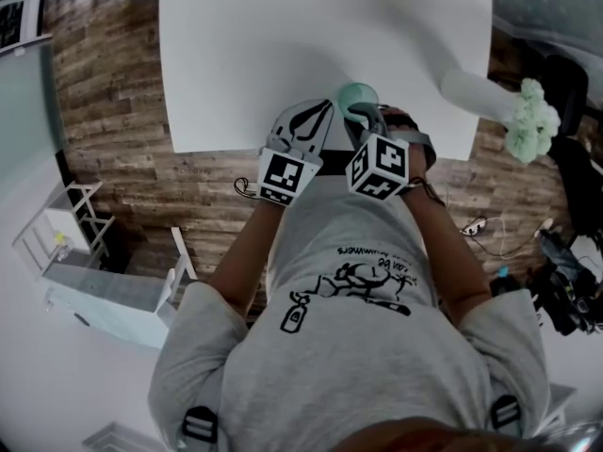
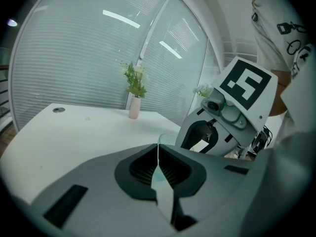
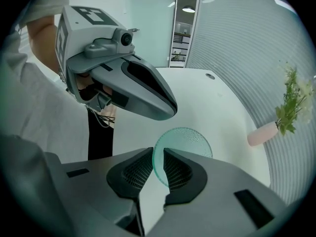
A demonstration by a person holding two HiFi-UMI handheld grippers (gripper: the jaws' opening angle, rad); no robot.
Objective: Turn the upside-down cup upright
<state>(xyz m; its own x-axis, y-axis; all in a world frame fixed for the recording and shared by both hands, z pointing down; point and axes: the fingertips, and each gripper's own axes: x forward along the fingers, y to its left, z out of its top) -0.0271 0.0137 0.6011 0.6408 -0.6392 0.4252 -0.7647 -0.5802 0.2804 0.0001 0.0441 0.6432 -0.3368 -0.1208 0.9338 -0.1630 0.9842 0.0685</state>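
A translucent teal cup (image 1: 358, 95) sits near the front edge of the white table (image 1: 236, 45). In the right gripper view its dotted round base (image 3: 190, 144) faces the camera. My right gripper (image 3: 158, 150) points steeply down with its jaws closed on the cup's thin wall, one pad on each side. In the head view this right gripper (image 1: 369, 121) is right at the cup. My left gripper (image 1: 318, 113) hovers just left of the cup, jaws together and empty. In the left gripper view, the left gripper (image 2: 158, 147) shows only a thin seam, with the cup (image 2: 168, 138) just beyond.
A pale pink vase with green and white flowers (image 1: 476, 92) stands at the table's right side, also seen as the vase (image 2: 134, 107) and the vase (image 3: 264, 132). A small round disc (image 3: 211, 76) lies at the far end. The person's body is close against the near edge.
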